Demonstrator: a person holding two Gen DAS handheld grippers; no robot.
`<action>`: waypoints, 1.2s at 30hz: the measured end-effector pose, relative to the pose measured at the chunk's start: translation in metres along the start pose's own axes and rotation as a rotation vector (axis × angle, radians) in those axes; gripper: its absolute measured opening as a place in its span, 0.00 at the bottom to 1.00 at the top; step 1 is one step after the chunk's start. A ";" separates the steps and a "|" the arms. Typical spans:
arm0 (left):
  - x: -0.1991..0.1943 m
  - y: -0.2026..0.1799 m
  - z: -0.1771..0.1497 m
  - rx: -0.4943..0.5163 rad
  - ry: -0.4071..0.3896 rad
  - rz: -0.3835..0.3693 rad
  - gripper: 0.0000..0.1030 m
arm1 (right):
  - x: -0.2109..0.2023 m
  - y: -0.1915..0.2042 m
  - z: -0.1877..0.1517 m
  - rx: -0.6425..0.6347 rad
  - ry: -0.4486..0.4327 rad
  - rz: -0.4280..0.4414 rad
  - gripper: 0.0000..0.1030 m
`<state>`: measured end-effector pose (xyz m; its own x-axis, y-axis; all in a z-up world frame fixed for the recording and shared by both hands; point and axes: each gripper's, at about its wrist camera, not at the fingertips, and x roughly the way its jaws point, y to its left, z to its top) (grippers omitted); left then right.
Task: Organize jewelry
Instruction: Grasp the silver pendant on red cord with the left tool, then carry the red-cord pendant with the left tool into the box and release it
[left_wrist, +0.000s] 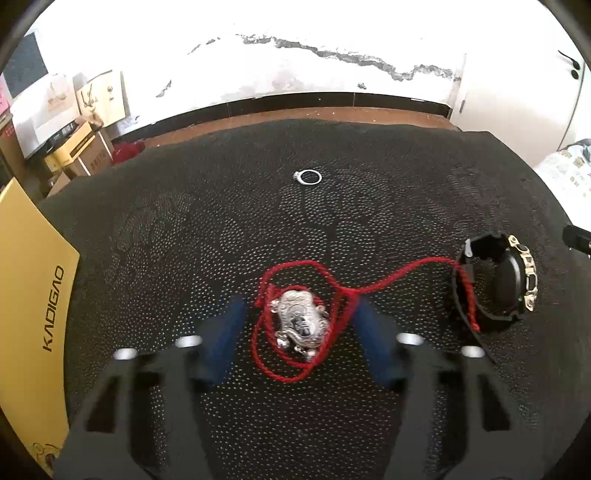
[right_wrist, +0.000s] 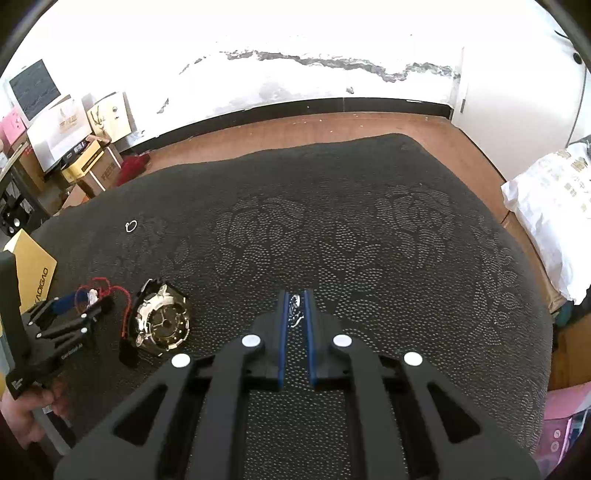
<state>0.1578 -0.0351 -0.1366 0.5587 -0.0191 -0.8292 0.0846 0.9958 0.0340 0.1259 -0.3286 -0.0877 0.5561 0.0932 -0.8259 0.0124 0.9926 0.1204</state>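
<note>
Blue-padded left gripper (left_wrist: 297, 332) straddles a silver pendant (left_wrist: 300, 320) on coiled red cord (left_wrist: 399, 275), its pads clear of both. Beside it lies a black wristwatch (right_wrist: 160, 325); a silver ring (left_wrist: 309, 177) sits farther off on the black patterned cloth (right_wrist: 369, 229). Right gripper (right_wrist: 296, 314) is clenched on a small silver piece (right_wrist: 295, 308).

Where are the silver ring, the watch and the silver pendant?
silver ring (left_wrist: 307, 177): left wrist view, on its band.
watch (right_wrist: 164, 323): right wrist view, on its dial.
silver pendant (left_wrist: 301, 321): left wrist view, on its carved middle.
</note>
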 end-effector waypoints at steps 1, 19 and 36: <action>-0.001 -0.001 0.000 0.004 -0.001 0.013 0.34 | -0.001 -0.002 0.000 0.003 -0.001 0.000 0.09; -0.088 0.017 0.012 0.003 -0.033 0.003 0.25 | -0.027 0.010 0.009 -0.013 -0.051 0.024 0.09; -0.217 0.144 -0.002 -0.119 -0.152 0.079 0.25 | -0.074 0.127 0.028 -0.166 -0.115 0.108 0.09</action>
<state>0.0475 0.1122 0.0473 0.6784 0.0548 -0.7327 -0.0573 0.9981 0.0216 0.1097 -0.2112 0.0039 0.6383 0.1996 -0.7434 -0.1836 0.9774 0.1048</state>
